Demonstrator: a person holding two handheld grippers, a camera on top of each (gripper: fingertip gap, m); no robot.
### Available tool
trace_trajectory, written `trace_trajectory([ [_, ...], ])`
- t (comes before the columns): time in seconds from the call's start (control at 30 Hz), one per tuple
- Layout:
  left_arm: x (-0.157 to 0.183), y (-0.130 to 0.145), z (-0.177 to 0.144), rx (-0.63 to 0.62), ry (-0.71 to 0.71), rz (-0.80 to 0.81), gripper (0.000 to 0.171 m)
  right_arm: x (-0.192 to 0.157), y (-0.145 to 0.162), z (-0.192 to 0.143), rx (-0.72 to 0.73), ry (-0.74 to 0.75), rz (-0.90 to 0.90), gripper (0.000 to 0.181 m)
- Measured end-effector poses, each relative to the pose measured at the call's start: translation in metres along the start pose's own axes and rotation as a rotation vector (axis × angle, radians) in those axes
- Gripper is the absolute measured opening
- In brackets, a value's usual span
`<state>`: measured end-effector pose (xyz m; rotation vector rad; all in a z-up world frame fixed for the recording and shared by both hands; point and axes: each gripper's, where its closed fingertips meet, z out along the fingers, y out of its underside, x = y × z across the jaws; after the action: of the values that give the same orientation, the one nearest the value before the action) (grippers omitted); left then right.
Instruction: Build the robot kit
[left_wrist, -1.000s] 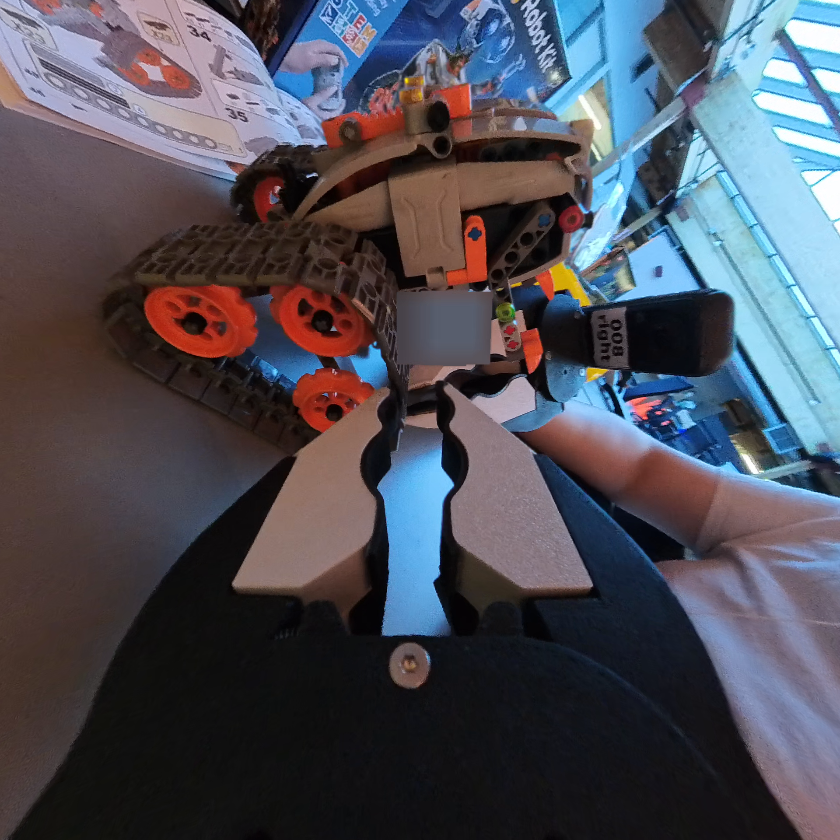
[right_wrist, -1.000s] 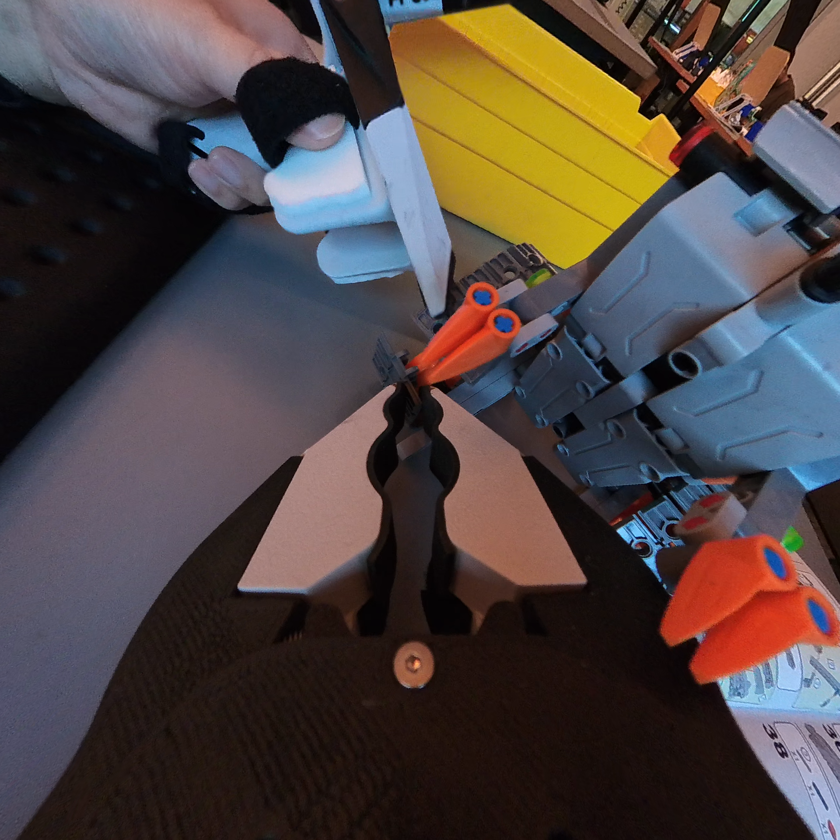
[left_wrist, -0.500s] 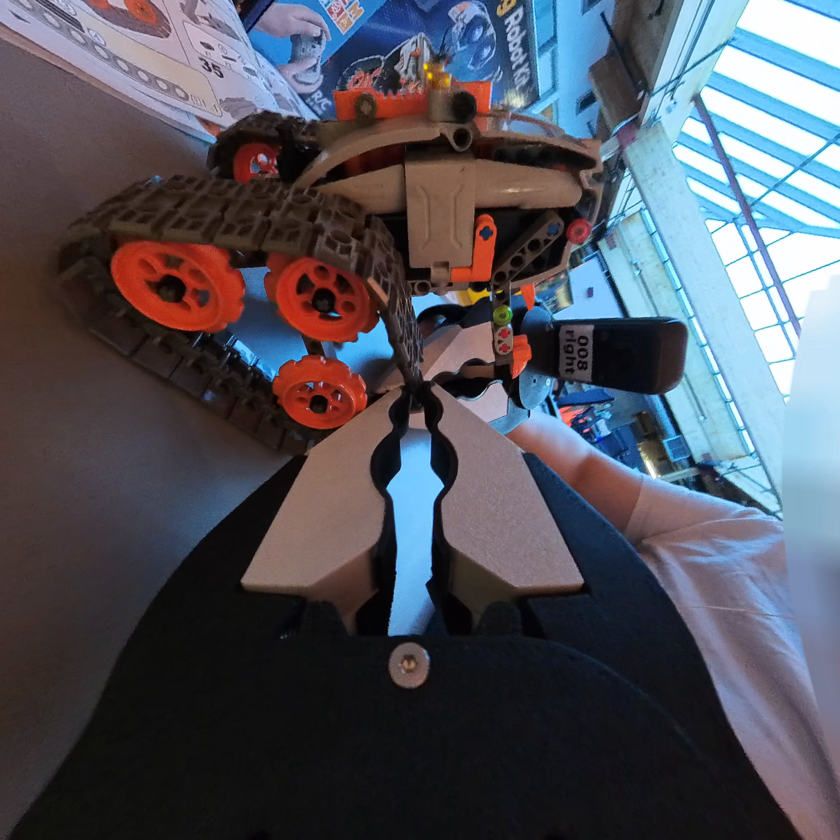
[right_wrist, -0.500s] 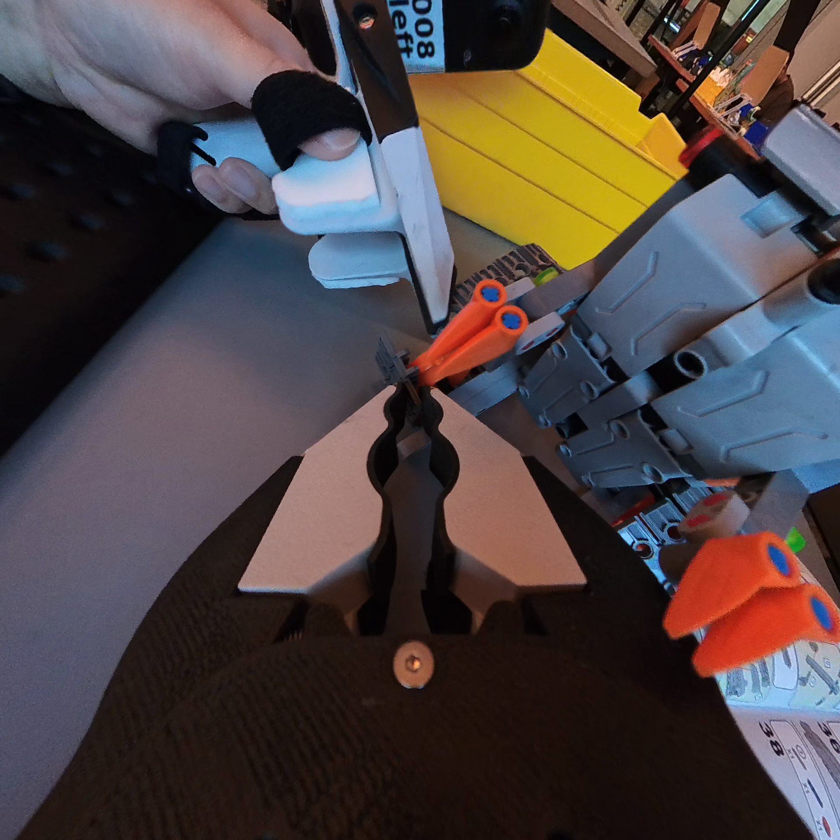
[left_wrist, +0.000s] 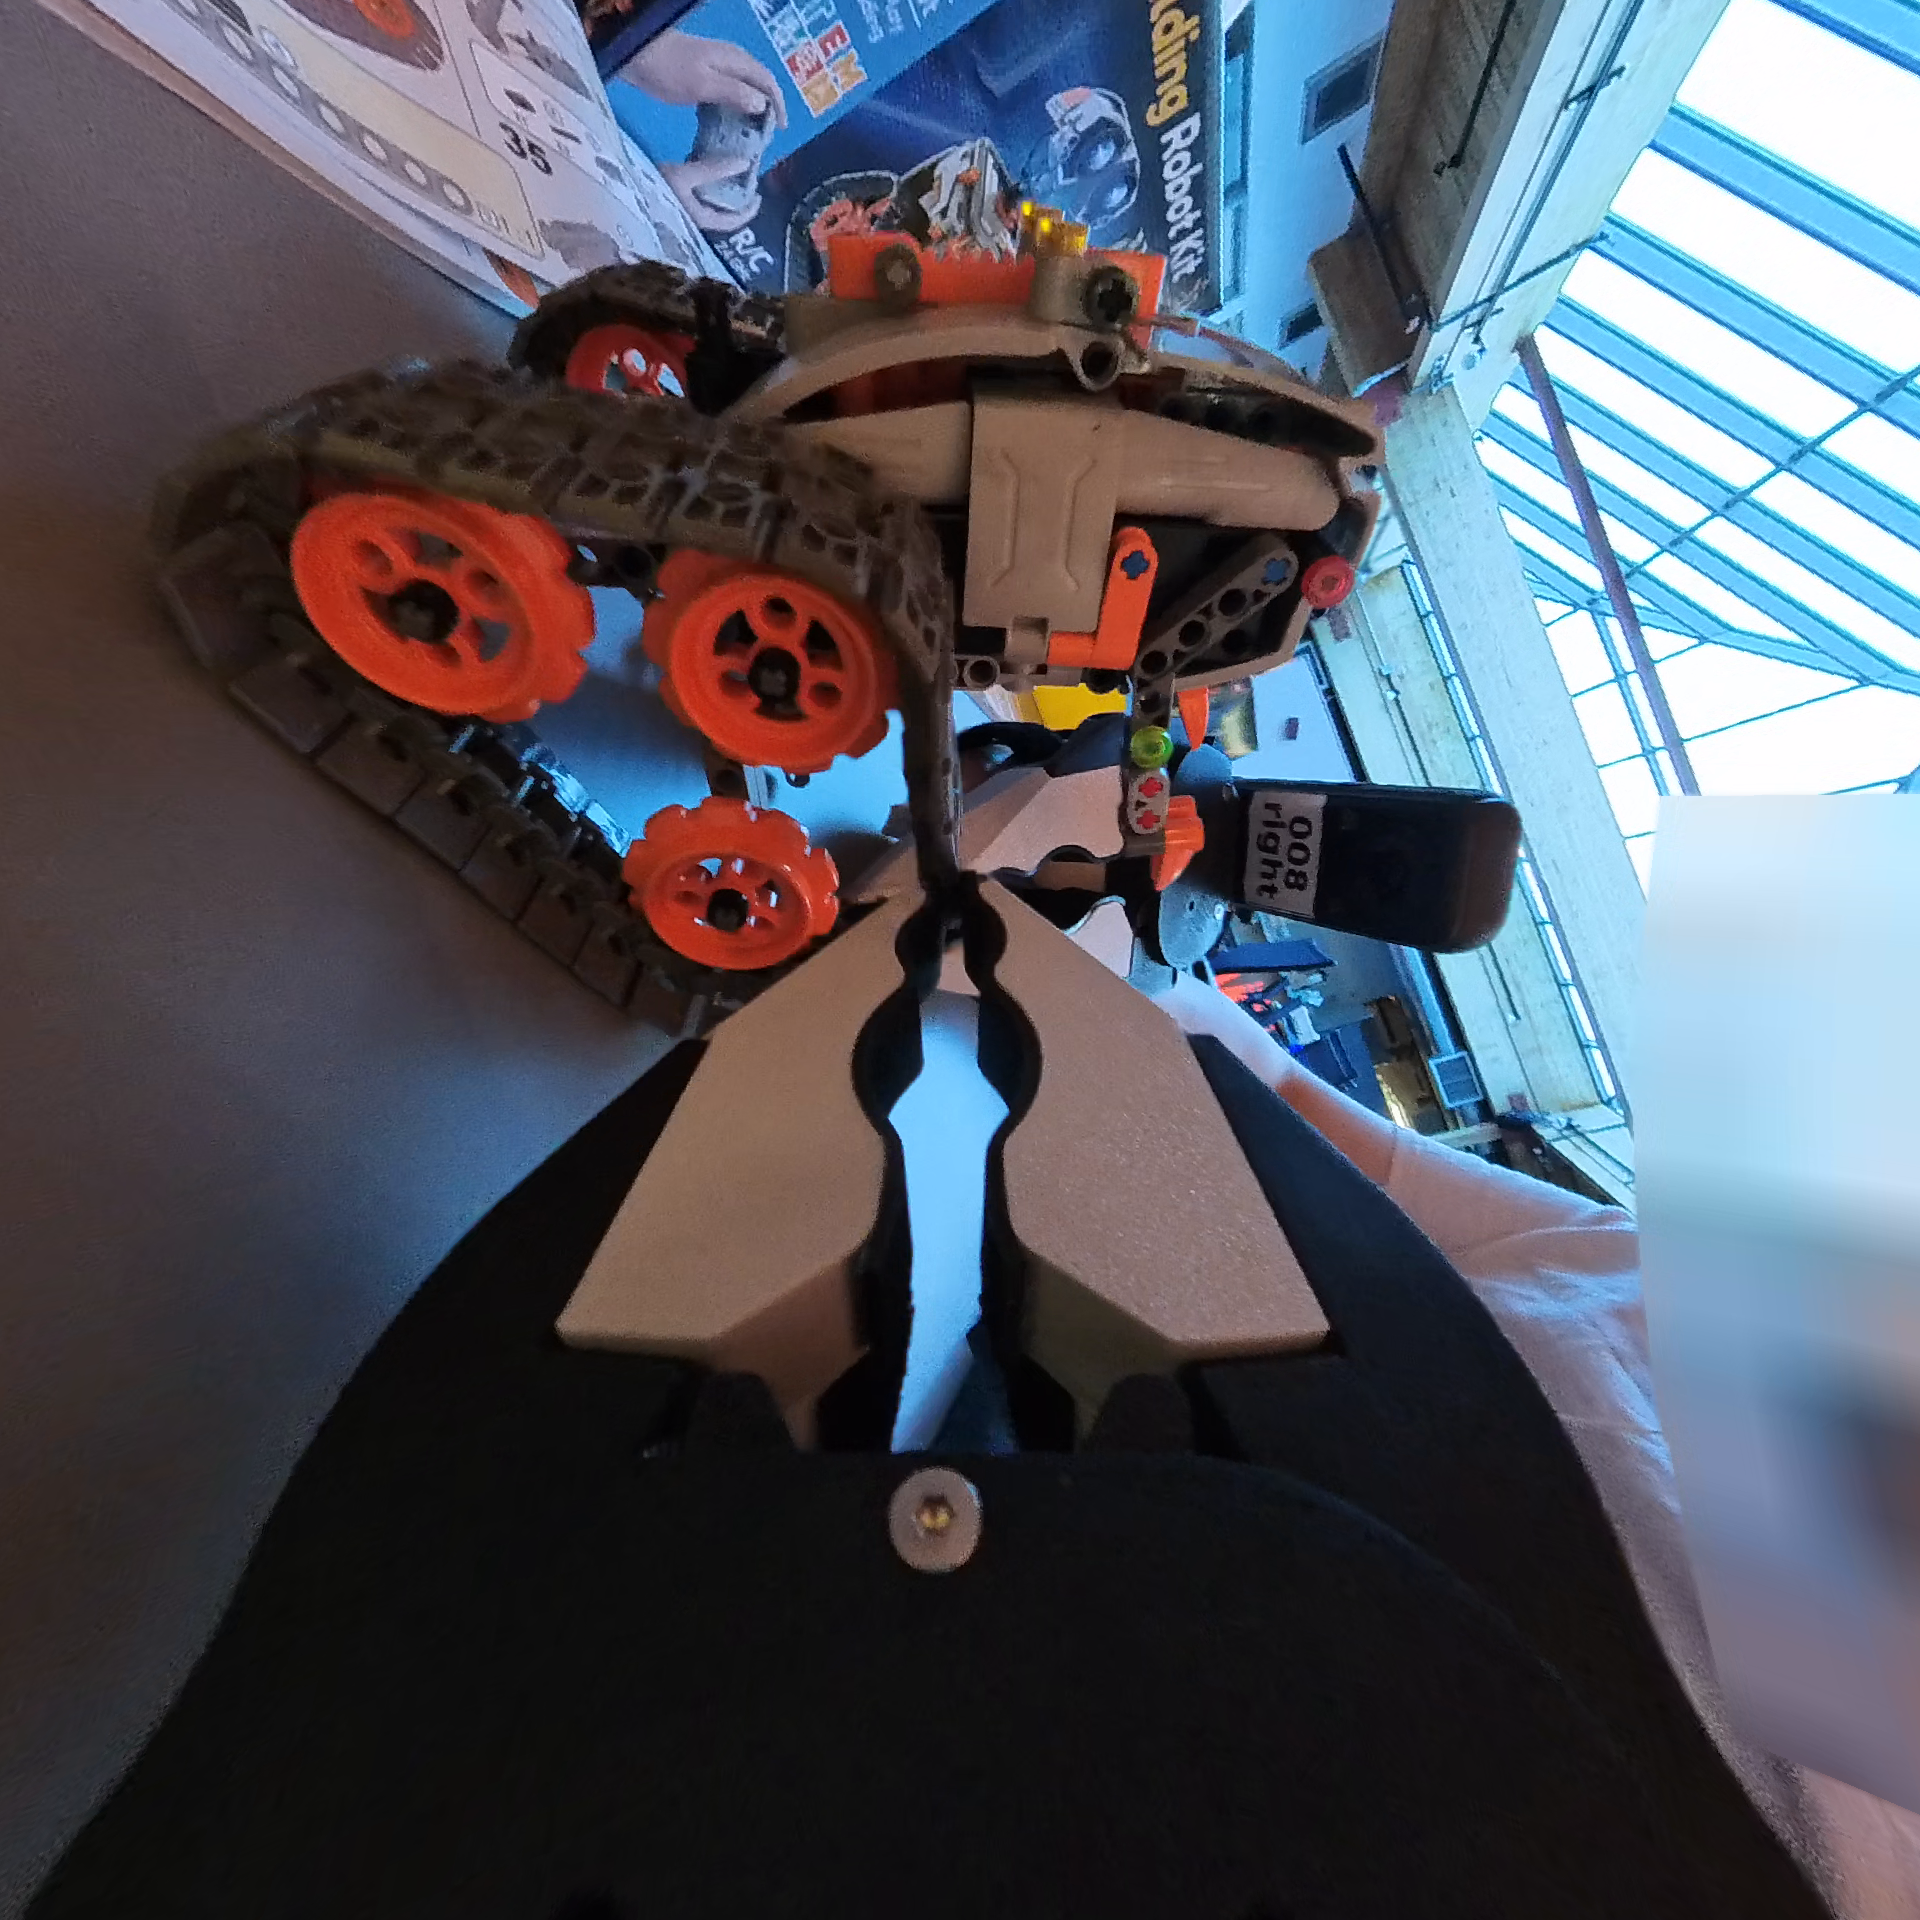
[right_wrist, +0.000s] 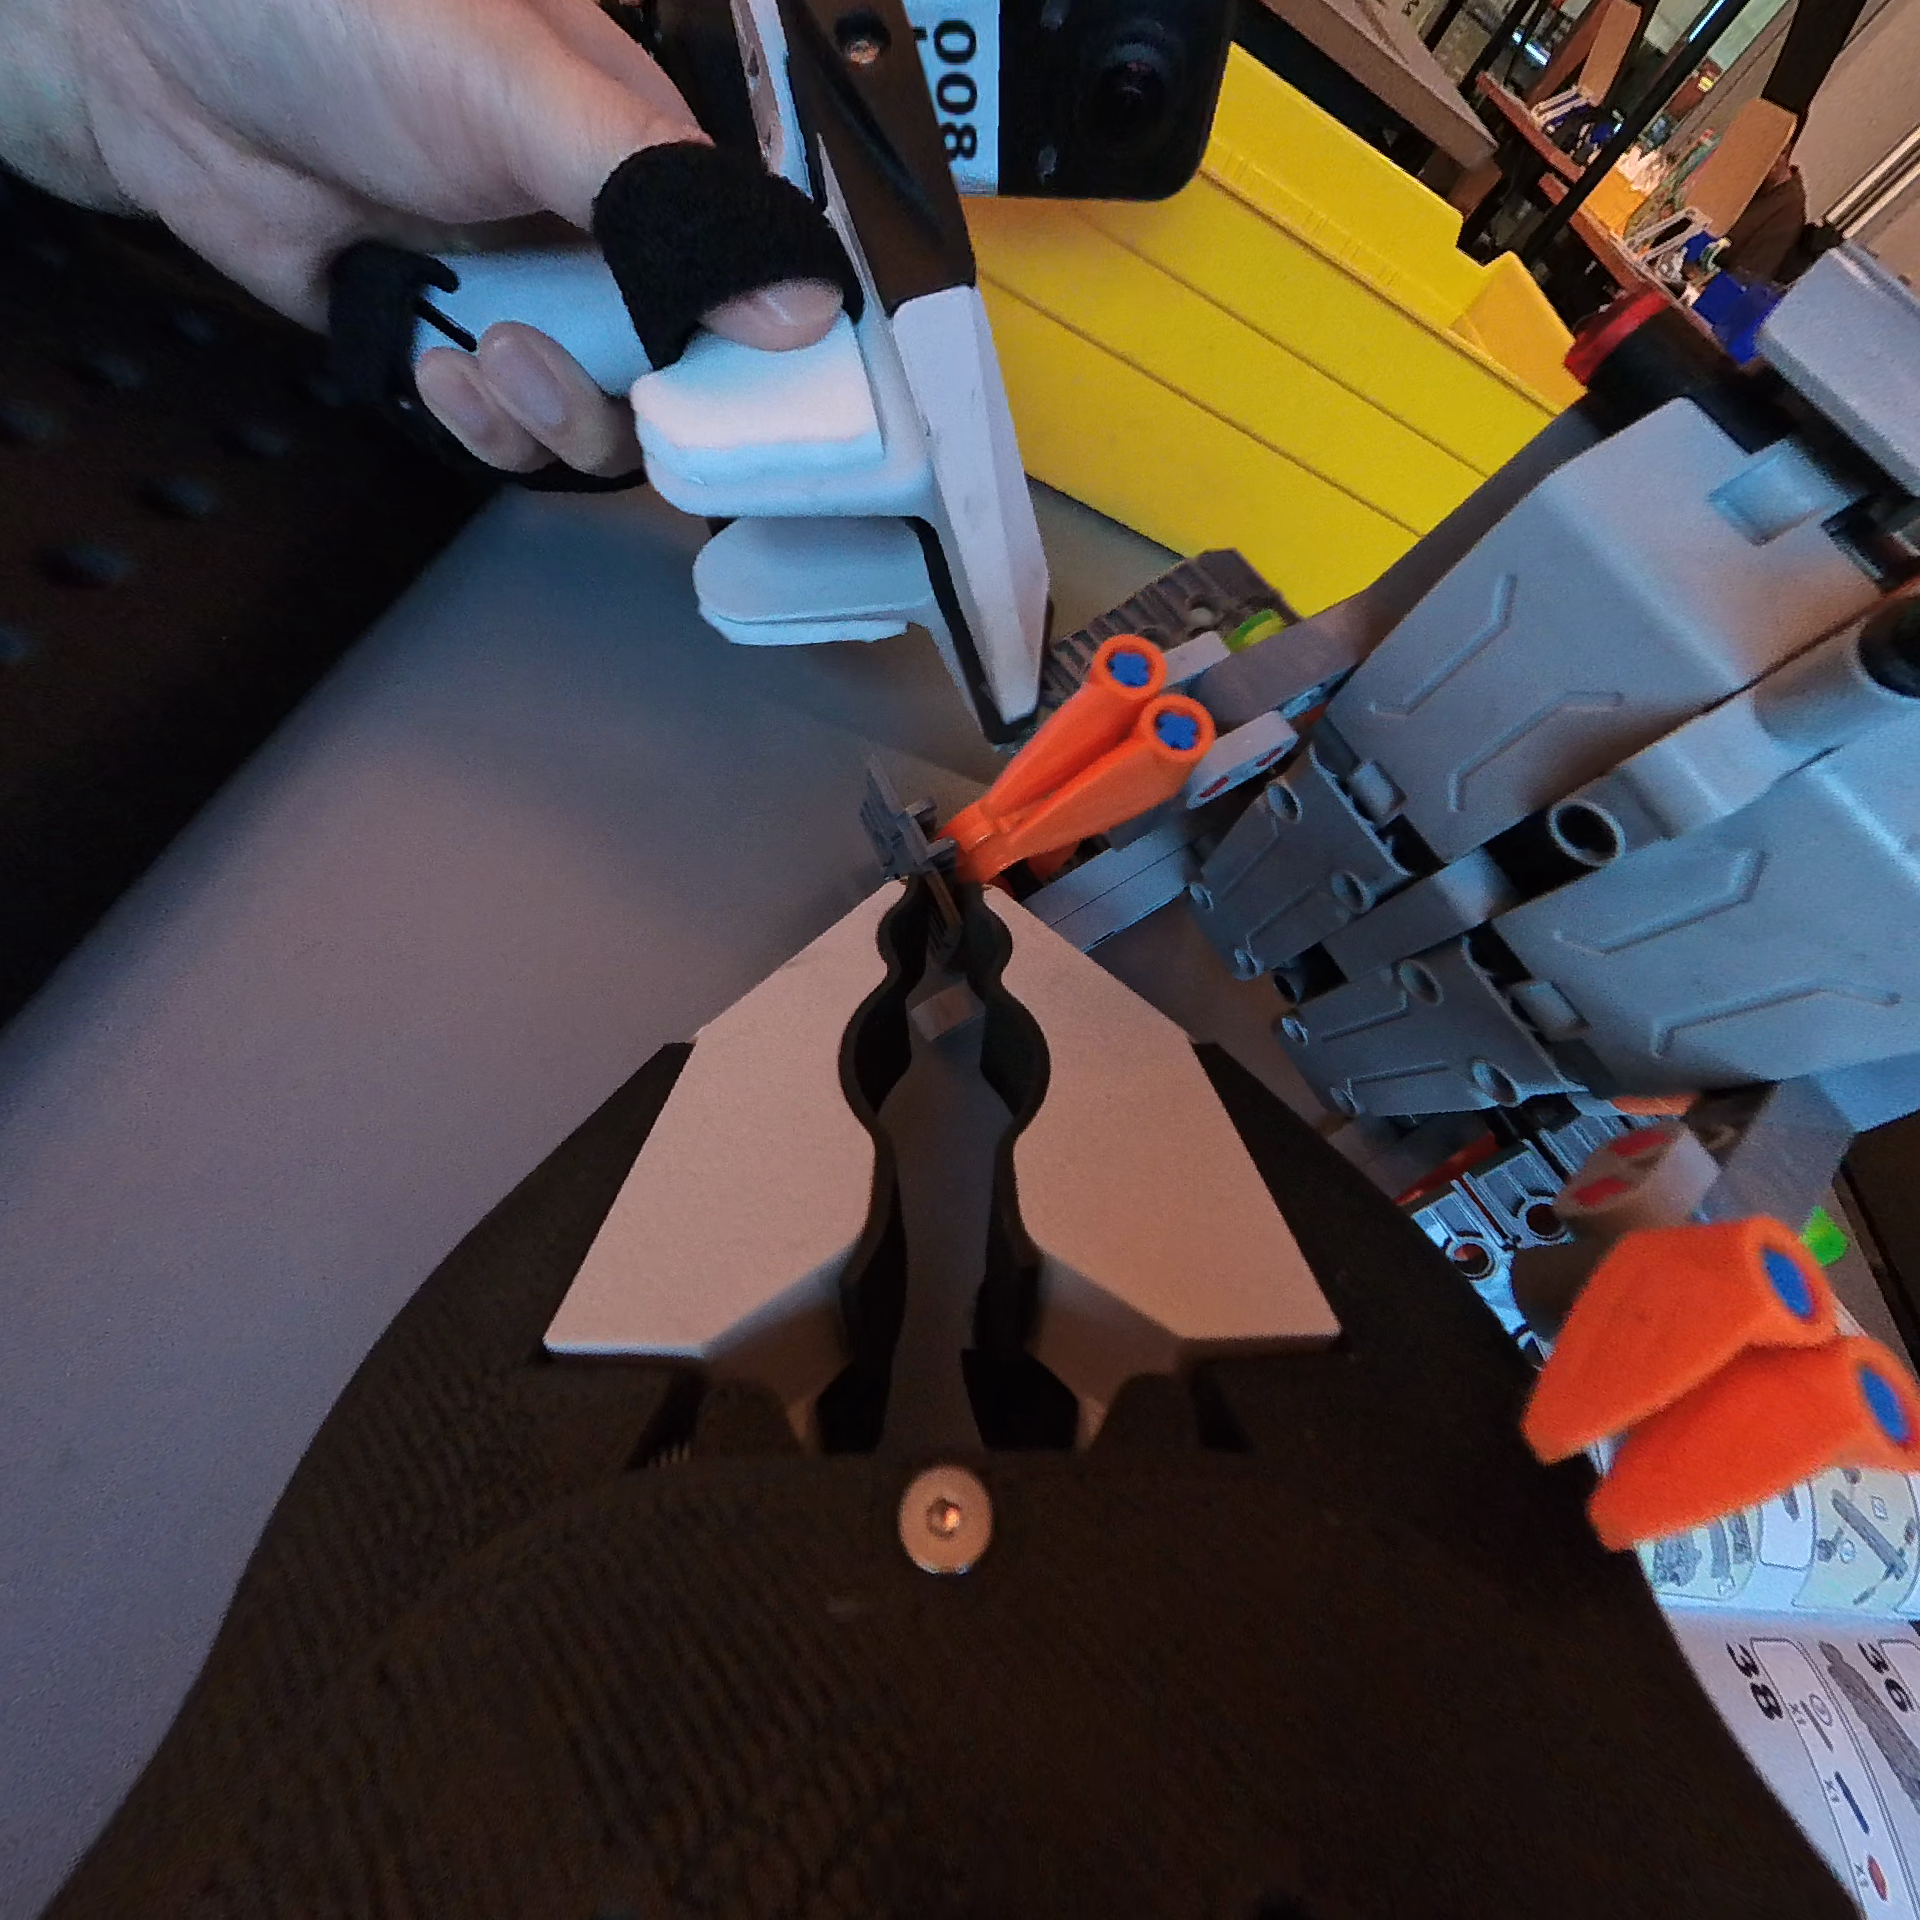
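A tracked toy vehicle (left_wrist: 1039, 488) of grey and orange building pieces stands on the grey table (left_wrist: 156, 1039). It has orange wheels (left_wrist: 436, 603). A loose strand of its dark grey track (left_wrist: 930, 748) hangs off the front. My left gripper (left_wrist: 951, 896) is shut on the end of that strand. The right gripper's fingers (left_wrist: 1039, 821) show just behind it. In the right wrist view my right gripper (right_wrist: 925, 896) is shut on a dark grey track link (right_wrist: 902, 826), next to the vehicle's orange claws (right_wrist: 1081, 748). The left gripper's fingers (right_wrist: 987, 582) reach down beside the claws.
An open instruction booklet (left_wrist: 416, 135) and a blue kit box (left_wrist: 935, 125) lie behind the vehicle. A yellow bin (right_wrist: 1247, 343) stands past it. A second pair of orange claws (right_wrist: 1714, 1371) juts out close on the right. A person's hand (right_wrist: 312, 156) holds the left gripper.
My left gripper's jaws have closed from partly open onto the track strand. In the right wrist view the left gripper has come lower, towards the orange claws. My right gripper has stayed shut.
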<state>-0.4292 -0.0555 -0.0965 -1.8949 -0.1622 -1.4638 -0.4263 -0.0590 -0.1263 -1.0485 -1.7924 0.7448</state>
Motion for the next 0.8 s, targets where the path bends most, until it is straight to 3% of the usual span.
trace_trajectory([
  [0.23, -0.004, 0.007, -0.001, -0.053, -0.025, -0.012, 0.001, 0.002, -0.001, -0.001, 0.008, 0.0, 0.025, 0.007],
  [0.53, -0.013, 0.012, -0.004, -0.139, -0.124, 0.092, 0.001, 0.0, -0.002, -0.001, 0.01, 0.003, 0.017, 0.007],
  [0.8, -0.009, 0.016, -0.003, -0.172, -0.103, 0.128, 0.001, 0.0, -0.004, -0.003, 0.017, 0.019, 0.026, 0.006],
])
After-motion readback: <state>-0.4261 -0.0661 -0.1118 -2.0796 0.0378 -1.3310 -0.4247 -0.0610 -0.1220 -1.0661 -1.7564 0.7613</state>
